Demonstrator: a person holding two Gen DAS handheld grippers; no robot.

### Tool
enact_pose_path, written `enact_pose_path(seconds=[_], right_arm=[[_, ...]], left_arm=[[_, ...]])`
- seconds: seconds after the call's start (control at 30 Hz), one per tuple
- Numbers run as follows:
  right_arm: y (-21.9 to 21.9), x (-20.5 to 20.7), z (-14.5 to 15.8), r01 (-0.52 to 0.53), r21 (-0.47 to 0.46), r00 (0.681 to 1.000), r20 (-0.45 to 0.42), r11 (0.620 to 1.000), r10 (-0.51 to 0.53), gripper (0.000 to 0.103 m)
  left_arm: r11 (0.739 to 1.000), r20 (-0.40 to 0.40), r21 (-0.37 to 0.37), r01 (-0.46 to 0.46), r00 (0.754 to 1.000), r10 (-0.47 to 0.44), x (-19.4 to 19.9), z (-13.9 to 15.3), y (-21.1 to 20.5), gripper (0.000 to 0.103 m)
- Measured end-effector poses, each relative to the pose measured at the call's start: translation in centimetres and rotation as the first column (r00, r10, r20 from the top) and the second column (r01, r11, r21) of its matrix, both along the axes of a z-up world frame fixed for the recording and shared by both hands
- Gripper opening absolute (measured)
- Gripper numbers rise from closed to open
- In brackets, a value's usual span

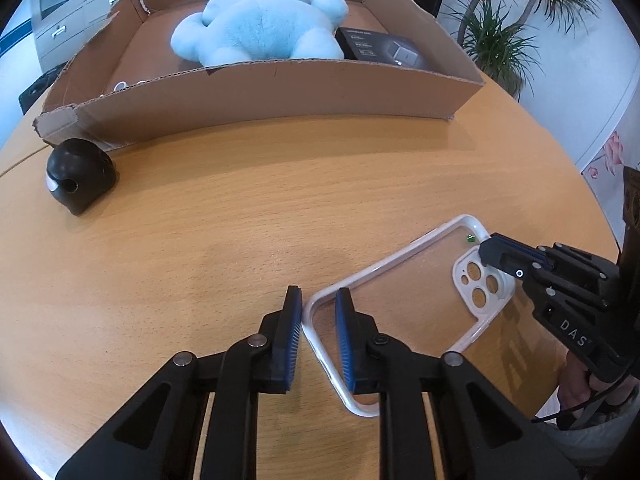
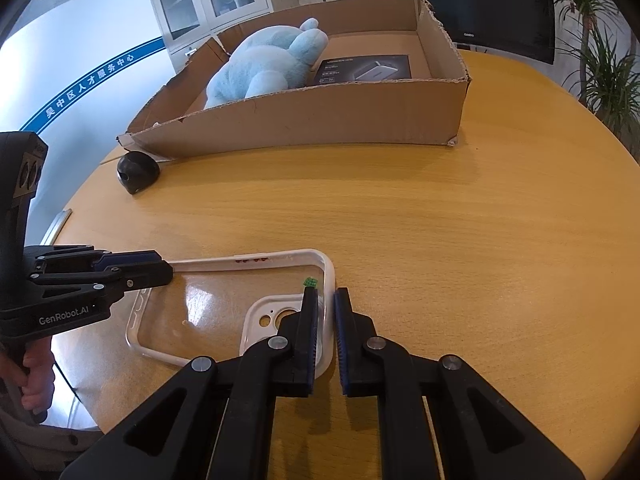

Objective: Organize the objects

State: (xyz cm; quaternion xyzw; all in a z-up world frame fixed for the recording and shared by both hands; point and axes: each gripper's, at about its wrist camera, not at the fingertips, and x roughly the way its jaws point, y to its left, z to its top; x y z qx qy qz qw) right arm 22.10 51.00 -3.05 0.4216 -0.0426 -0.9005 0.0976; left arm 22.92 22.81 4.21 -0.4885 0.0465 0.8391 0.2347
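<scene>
A clear phone case [image 1: 404, 292] with a white rim lies flat on the wooden table [image 1: 240, 216]; it also shows in the right wrist view [image 2: 216, 304]. My left gripper [image 1: 318, 300] straddles the case's left end rim, jaws narrowly apart, one finger inside the case and one outside. My right gripper [image 2: 326, 300] straddles the rim at the camera-cutout end the same way. The right gripper shows in the left wrist view [image 1: 496, 256], the left gripper in the right wrist view [image 2: 160, 268]. Neither clearly clamps the rim.
A shallow cardboard box [image 1: 280, 92] stands at the back, holding a light-blue plush toy [image 1: 264, 24] and a black product box [image 1: 384, 48]. A black rounded object [image 1: 80, 176] sits by the box's left corner. Plants and a cabinet stand beyond the table.
</scene>
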Motion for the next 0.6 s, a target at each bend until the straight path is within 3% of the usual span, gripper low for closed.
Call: enact_pose_path(seconds=[0.17, 0.6], right_arm=[[-0.1, 0.1, 0.0, 0.008, 0.007, 1.000, 0.000, 1.000, -0.008, 0.007], [-0.2, 0.2, 0.0, 0.015, 0.014, 1.000, 0.002, 1.000, -0.015, 0.007]], left_arm=[[1.000, -0.004, 0.018, -0.006, 1.000, 0.006, 0.7, -0.8, 1.7, 0.015], [1.000, -0.015, 0.024, -0.011, 1.000, 0.011, 0.9, -0.9, 1.7, 0.015]])
